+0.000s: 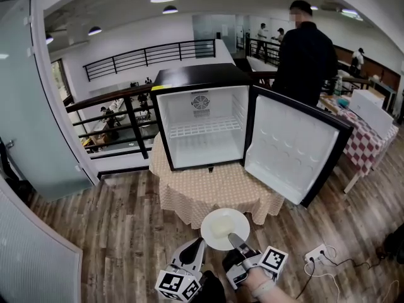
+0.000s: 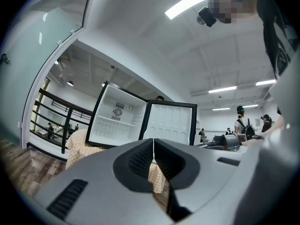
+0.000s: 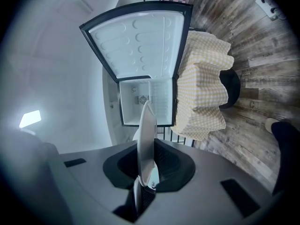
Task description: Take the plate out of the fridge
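Observation:
A white round plate hangs in the air in front of the table, well clear of the fridge. My right gripper is shut on the plate's near rim; in the right gripper view the plate shows edge-on between the jaws. The small black fridge stands on the table with its door swung wide to the right, and its white inside looks bare. My left gripper is low beside the plate, shut with nothing in it.
The fridge stands on a round table with a checked yellow cloth. A person in black stands behind the door. A red-checked table is at the right, a power strip on the wood floor, railings behind.

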### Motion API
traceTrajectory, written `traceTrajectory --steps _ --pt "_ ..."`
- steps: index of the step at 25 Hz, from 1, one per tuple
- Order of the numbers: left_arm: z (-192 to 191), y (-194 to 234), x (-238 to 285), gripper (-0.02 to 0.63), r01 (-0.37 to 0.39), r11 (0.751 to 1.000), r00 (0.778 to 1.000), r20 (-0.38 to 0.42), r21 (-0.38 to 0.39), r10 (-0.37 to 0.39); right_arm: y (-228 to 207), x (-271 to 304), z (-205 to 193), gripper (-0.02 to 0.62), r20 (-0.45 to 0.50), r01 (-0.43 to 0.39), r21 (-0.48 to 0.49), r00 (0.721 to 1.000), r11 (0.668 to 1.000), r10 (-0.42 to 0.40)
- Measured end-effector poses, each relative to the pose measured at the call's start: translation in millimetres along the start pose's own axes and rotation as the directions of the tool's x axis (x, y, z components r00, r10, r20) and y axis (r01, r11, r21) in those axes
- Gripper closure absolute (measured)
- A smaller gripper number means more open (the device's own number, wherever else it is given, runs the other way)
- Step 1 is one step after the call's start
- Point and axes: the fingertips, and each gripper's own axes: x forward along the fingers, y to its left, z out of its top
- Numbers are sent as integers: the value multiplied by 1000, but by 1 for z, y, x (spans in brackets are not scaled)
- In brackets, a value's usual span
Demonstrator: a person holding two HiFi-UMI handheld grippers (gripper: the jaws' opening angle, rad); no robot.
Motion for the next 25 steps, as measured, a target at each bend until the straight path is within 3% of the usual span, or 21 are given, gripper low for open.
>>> traceTrajectory --steps 25 --pt "2 -17 5 592 30 999 999 -34 34 -29 -3 -14 13 538 42 -9 61 999 998 6"
